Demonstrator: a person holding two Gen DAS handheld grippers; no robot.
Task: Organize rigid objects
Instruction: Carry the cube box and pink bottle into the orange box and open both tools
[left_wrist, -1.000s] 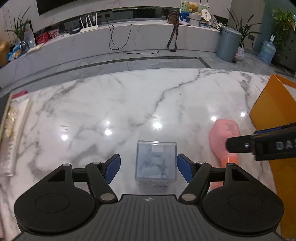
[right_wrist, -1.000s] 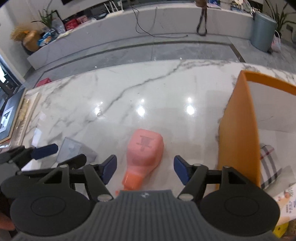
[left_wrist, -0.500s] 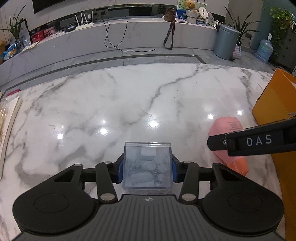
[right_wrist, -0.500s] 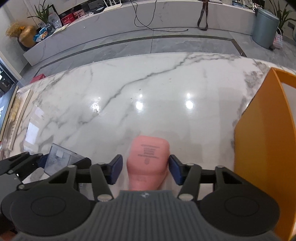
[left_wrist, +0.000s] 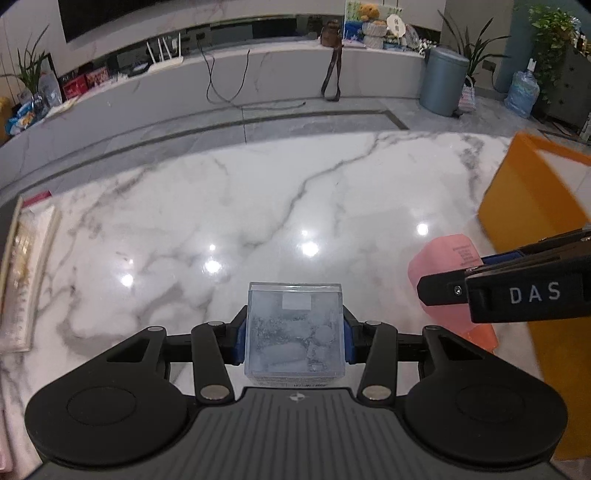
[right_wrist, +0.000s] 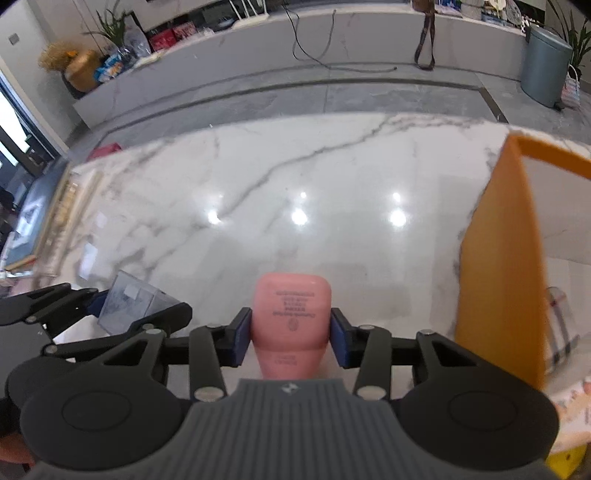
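Note:
My left gripper (left_wrist: 294, 338) is shut on a clear plastic box (left_wrist: 294, 325) with pale contents and holds it above the marble table (left_wrist: 258, 206). My right gripper (right_wrist: 290, 338) is shut on a pink bottle (right_wrist: 291, 321), held bottom forward, its cap end hidden under the gripper body. The pink bottle also shows in the left wrist view (left_wrist: 443, 258), partly behind the right gripper's black finger. The clear box shows in the right wrist view (right_wrist: 129, 304) at lower left between the left gripper's fingers.
An orange bin (right_wrist: 498, 266) stands at the table's right side (left_wrist: 524, 195), with a checked item inside (right_wrist: 561, 328). A flat packaged item (left_wrist: 26, 273) lies along the table's left edge. The floor and a long bench lie beyond the far edge.
Both grippers closed from open: the left onto the clear box, the right onto the pink bottle. Both objects have since risen slightly off the table, and the views shifted a little.

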